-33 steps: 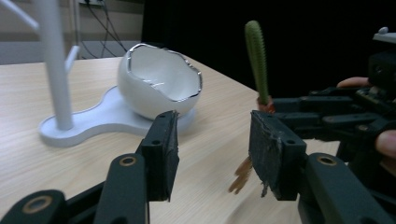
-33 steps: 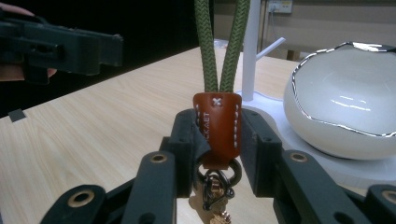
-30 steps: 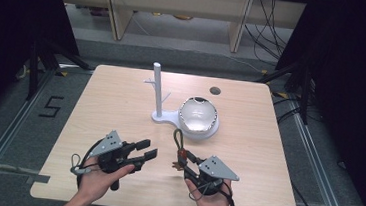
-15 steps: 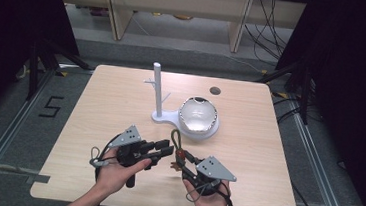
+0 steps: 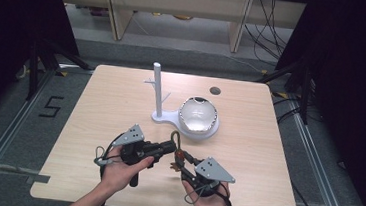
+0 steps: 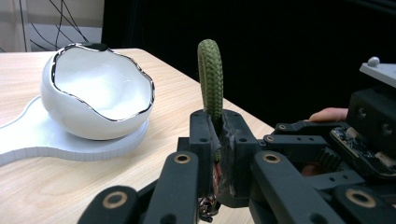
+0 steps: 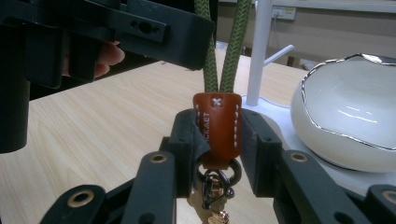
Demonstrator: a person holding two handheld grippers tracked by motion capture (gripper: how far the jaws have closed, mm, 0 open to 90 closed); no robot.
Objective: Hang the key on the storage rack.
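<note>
Left claw (image 5: 169, 145) just slid over and pinches the green cord loop (image 6: 210, 74); right claw (image 7: 218, 140) clamps the keychain's leather tab (image 7: 217, 126), lower middle of frame, table (image 5: 248, 139). Looks like a handover.

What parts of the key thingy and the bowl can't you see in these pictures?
- Keys under the leather tab: right gripper view, cut off by the bottom edge and hidden by the jaws.
- Green cord loop: left gripper view, its lower part is hidden between the jaws.
- Bowl: right gripper view, cut off by the right edge.
</note>
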